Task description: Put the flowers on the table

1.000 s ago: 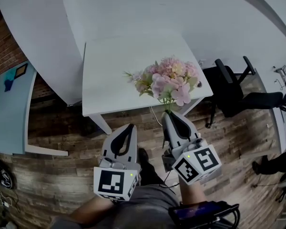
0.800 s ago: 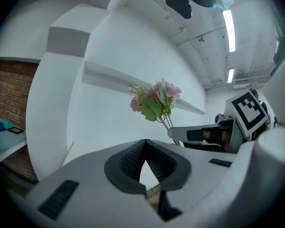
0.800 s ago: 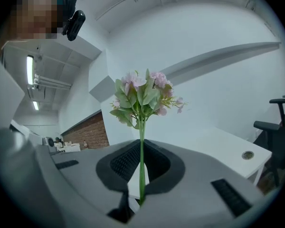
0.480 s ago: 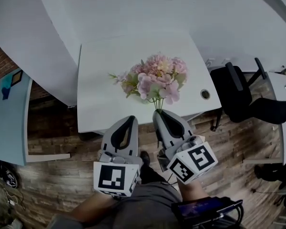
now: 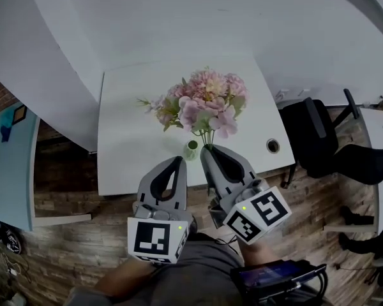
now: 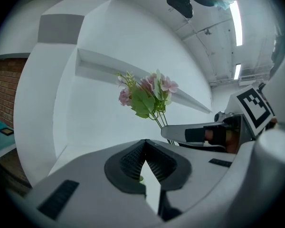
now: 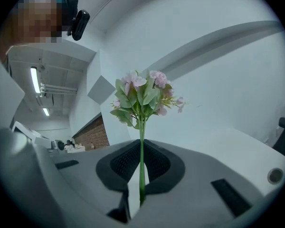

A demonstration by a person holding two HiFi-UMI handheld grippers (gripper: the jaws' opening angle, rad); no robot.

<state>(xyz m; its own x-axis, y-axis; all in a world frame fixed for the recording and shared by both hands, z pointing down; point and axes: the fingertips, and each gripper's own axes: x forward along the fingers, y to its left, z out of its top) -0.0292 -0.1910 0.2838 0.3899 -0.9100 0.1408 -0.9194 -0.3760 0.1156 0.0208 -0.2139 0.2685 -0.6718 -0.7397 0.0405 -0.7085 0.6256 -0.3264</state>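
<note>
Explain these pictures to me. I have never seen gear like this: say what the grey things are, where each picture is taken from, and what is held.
No robot here: a person holds two hand tools, each a grey gripper with two jaws and a marker cube. The head view looks down from a camera on the person's head; the other two views come from cameras riding on the grippers, looking along the jaws. The right gripper is shut on the stems of pink flowers, held upright over the white table. The left gripper is shut and holds nothing. Near the table's front edge stands a small pale green thing; I cannot tell what it is.
</note>
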